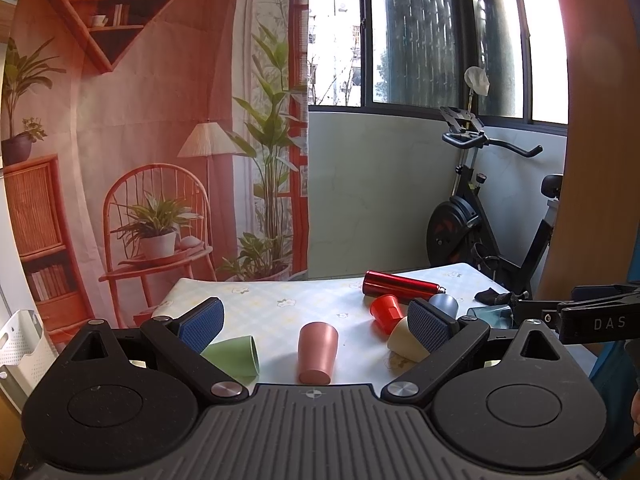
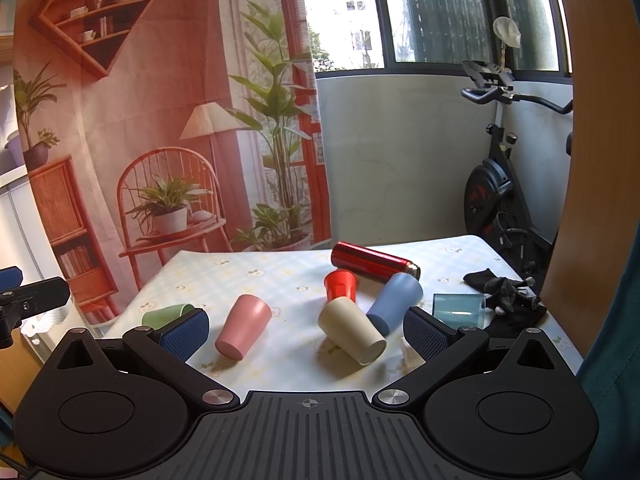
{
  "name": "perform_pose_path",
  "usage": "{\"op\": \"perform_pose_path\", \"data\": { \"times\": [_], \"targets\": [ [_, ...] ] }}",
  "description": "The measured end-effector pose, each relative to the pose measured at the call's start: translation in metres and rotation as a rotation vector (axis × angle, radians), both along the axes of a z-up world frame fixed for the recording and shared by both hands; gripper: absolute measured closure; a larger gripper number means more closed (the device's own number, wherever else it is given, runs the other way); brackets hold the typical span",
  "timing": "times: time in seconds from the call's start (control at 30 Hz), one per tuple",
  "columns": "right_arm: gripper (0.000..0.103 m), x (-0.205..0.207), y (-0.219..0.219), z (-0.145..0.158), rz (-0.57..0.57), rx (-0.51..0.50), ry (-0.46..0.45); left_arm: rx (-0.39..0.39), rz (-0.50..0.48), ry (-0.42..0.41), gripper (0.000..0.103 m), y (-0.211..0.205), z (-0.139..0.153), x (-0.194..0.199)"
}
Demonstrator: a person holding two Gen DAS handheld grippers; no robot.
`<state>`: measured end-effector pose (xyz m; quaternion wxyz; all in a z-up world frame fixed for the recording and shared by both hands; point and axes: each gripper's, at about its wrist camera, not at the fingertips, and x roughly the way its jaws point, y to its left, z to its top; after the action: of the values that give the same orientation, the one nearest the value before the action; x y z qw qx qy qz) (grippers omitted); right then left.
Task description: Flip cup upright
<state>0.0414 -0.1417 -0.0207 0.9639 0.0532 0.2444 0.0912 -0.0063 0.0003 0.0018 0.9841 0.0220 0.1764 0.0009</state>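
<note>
Several cups lie on their sides on the table. A pink cup (image 1: 318,354) (image 2: 244,332) lies between my left gripper's (image 1: 316,326) open fingers, base toward the camera, untouched. A green cup (image 1: 236,356) (image 2: 166,316) lies at the left. A cream cup (image 1: 406,344) (image 2: 352,336), a red cup (image 1: 386,312) (image 2: 340,285) and a blue cup (image 1: 444,306) (image 2: 394,302) cluster at the right. My right gripper (image 2: 306,332) is open and empty above the table's near edge, with the cream cup between its fingers.
A red metal bottle (image 1: 400,286) (image 2: 374,265) lies behind the cups. A clear teal cup (image 2: 458,310) and a black glove (image 2: 508,296) lie at the right. The table (image 2: 256,276) has a flowered cloth. An exercise bike (image 1: 480,220) stands behind.
</note>
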Motion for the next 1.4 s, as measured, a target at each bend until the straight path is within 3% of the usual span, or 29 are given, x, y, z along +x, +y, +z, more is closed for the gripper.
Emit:
{"op": "perform_pose_path", "data": {
  "times": [1.4],
  "targets": [
    [0.0, -0.0003, 0.0024, -0.0037, 0.0, 0.002, -0.001, 0.0, 0.001, -0.005, 0.004, -0.0004, 0.0007, -0.001]
  ]
}}
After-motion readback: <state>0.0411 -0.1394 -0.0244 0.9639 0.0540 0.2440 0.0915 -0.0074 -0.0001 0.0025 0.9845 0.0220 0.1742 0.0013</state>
